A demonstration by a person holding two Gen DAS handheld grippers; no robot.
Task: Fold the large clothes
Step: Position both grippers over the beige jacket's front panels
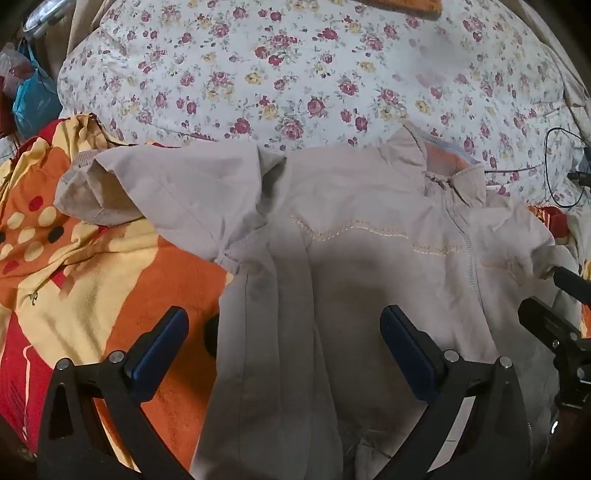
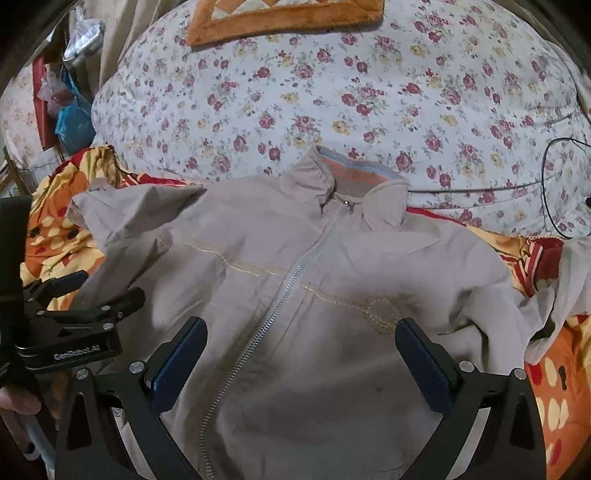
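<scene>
A beige zip-up jacket [image 1: 351, 236] lies front up on an orange and yellow blanket [image 1: 110, 266], collar away from me. It also shows in the right wrist view [image 2: 295, 295], with its zipper [image 2: 295, 273] closed and a striped collar lining [image 2: 358, 173]. Its left sleeve [image 1: 147, 184] is folded in over the shoulder. My left gripper [image 1: 284, 332] is open above the jacket's left side, holding nothing. My right gripper [image 2: 301, 345] is open above the jacket's chest, holding nothing. The left gripper also shows at the left edge of the right wrist view [image 2: 85, 295].
A floral quilt [image 1: 295, 74] lies bunched behind the jacket. An orange mat [image 2: 284, 18] rests on it. A black cable [image 1: 554, 166] lies at the right. Blue and red bags [image 1: 29, 96] hang at the far left. Another pale garment [image 2: 569, 280] lies at the right.
</scene>
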